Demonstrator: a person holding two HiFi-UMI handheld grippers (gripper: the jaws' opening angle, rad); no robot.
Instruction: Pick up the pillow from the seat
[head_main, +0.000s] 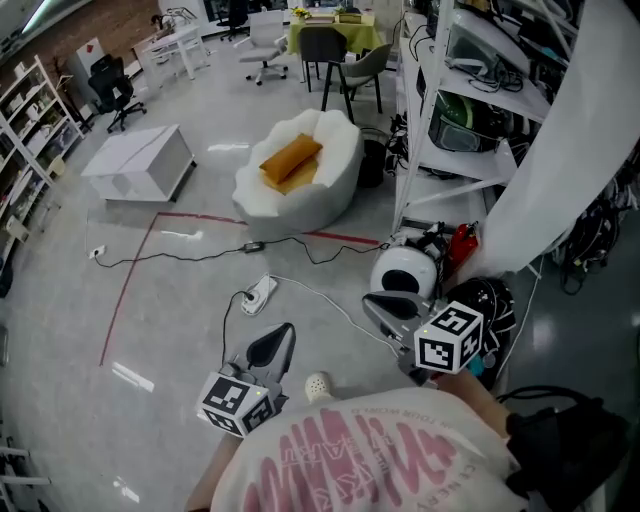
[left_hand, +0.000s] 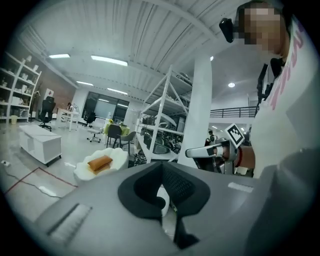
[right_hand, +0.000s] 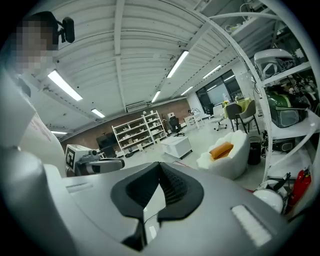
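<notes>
An orange pillow (head_main: 290, 160) lies in a white shell-shaped seat (head_main: 330, 195) across the floor, well ahead of both grippers. My left gripper (head_main: 282, 338) is low at the near left, shut and empty, pointing toward the seat. My right gripper (head_main: 378, 305) is at the near right, also shut with nothing in it. In the left gripper view the pillow (left_hand: 99, 163) and seat (left_hand: 81, 174) sit far off beyond the closed jaws (left_hand: 162, 180). The right gripper view shows the pillow (right_hand: 221, 149) on the seat (right_hand: 231, 165) to the right of its closed jaws (right_hand: 159, 174).
A white low cabinet (head_main: 140, 160) stands left of the seat. Cables, a power strip (head_main: 258, 293) and red tape lines (head_main: 130, 290) cross the floor between me and the seat. A metal shelving rack (head_main: 470, 110) and a white round device (head_main: 405, 270) are at the right.
</notes>
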